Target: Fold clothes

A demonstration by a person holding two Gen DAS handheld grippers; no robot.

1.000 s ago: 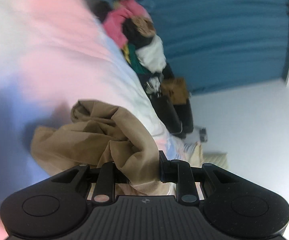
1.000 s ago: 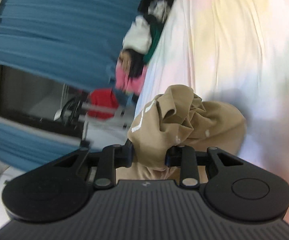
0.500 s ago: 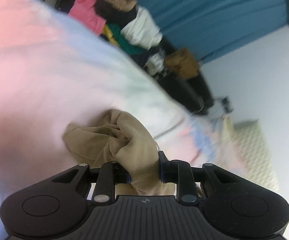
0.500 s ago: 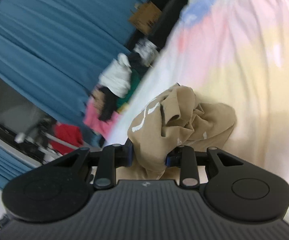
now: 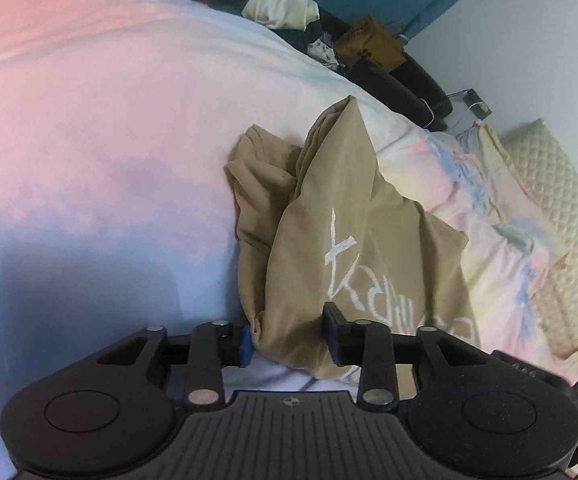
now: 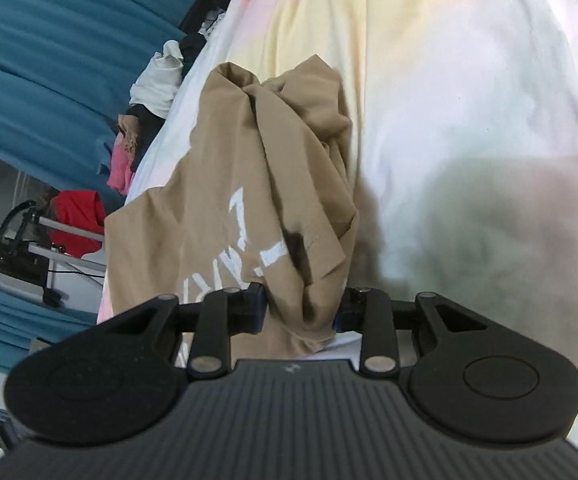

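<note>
tan shirt (image 5: 353, 248) now stretched out between both grippers, white lettering exposed.

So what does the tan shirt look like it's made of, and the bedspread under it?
The tan shirt looks like thin matte knit, probably cotton jersey: it drapes in soft folds and carries white printed lettering. The bedspread looks like smooth matte woven fabric, pastel-dyed with shallow wrinkles; its fibre can't be told.

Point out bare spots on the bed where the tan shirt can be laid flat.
Left of the bunched tan T-shirt with white lettering, the pastel pink-and-blue bedsheet is bare up to the clothes pile along the far edge. In the right wrist view, the sheet right of the shirt is also bare. The pillow end is tighter. Both grippers grip the shirt.
</note>
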